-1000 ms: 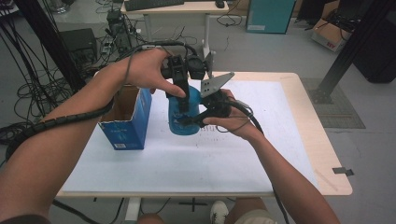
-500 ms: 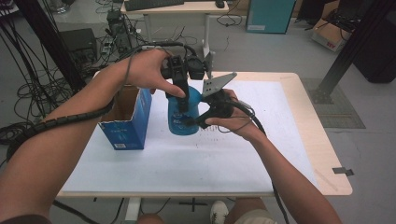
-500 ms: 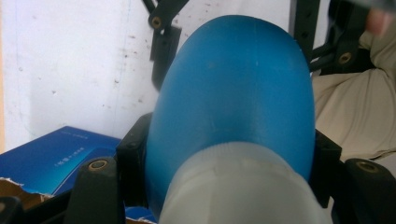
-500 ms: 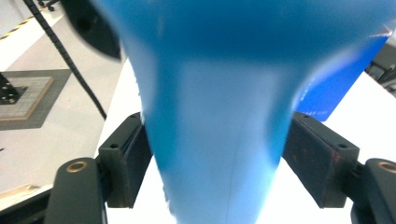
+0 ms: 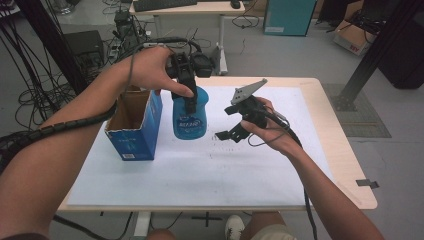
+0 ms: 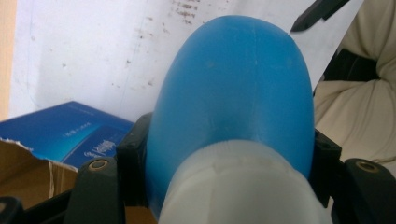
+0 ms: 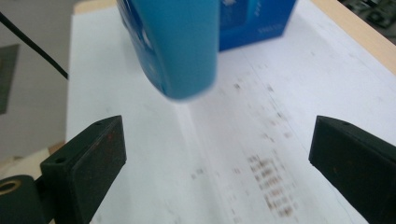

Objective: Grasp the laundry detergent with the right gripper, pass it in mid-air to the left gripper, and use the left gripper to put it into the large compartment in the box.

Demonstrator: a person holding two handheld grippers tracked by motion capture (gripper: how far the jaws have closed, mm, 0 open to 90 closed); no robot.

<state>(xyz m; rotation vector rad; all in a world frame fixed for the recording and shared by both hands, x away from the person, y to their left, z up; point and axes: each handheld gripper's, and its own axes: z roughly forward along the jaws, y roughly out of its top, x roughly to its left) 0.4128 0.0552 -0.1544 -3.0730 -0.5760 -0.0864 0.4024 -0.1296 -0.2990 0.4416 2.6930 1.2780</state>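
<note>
Blue bottle [image 5: 190,114] is held upright above the white-covered worktop [image 5: 200,170], clamped near its top by the left gripper [image 5: 189,100], just right of the open blue carton [image 5: 134,125]. Right gripper [image 5: 231,129], its jaws just opened wide with nothing between them, is seen apart to the bottle's right. Step judged: hand-over finished, bottle carried by the left gripper alone. Next move likely calls for lowering the bottle into the carton, upright and clear of the torn flaps.
</note>
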